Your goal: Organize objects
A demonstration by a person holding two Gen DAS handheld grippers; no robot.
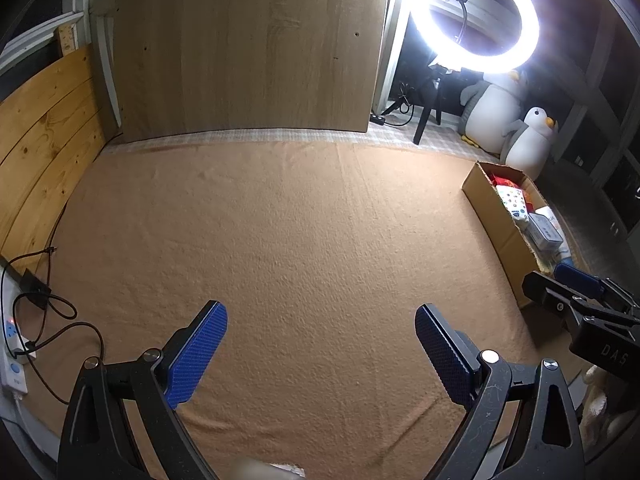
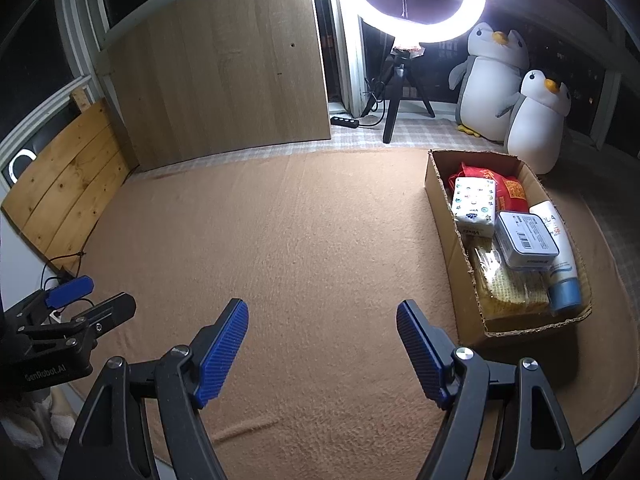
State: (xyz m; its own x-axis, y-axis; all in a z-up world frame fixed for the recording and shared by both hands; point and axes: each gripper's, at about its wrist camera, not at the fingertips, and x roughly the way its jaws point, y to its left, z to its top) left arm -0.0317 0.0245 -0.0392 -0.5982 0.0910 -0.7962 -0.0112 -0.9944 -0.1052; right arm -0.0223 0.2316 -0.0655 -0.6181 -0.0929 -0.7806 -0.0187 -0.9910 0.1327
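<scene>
A cardboard box (image 2: 438, 184) stands on the right of the tan blanket (image 2: 300, 240). It holds a red bag (image 2: 512, 192), a tissue pack (image 2: 474, 204), a grey case (image 2: 526, 240), a white tube with a blue cap (image 2: 560, 256) and a yellow packet (image 2: 508, 288). My right gripper (image 2: 322, 340) is open and empty, left of the box above the blanket. My left gripper (image 1: 320, 344) is open and empty over the blanket's middle. The box also shows in the left wrist view (image 1: 492, 208), with the right gripper (image 1: 576, 292) beside it.
A wooden board (image 2: 224, 68) leans at the back. A ring light on a tripod (image 2: 420, 4) and two plush penguins (image 2: 536, 120) stand behind the box. A pine panel (image 1: 44, 128), a power strip (image 1: 12, 356) and cables (image 1: 60, 312) lie at the left edge.
</scene>
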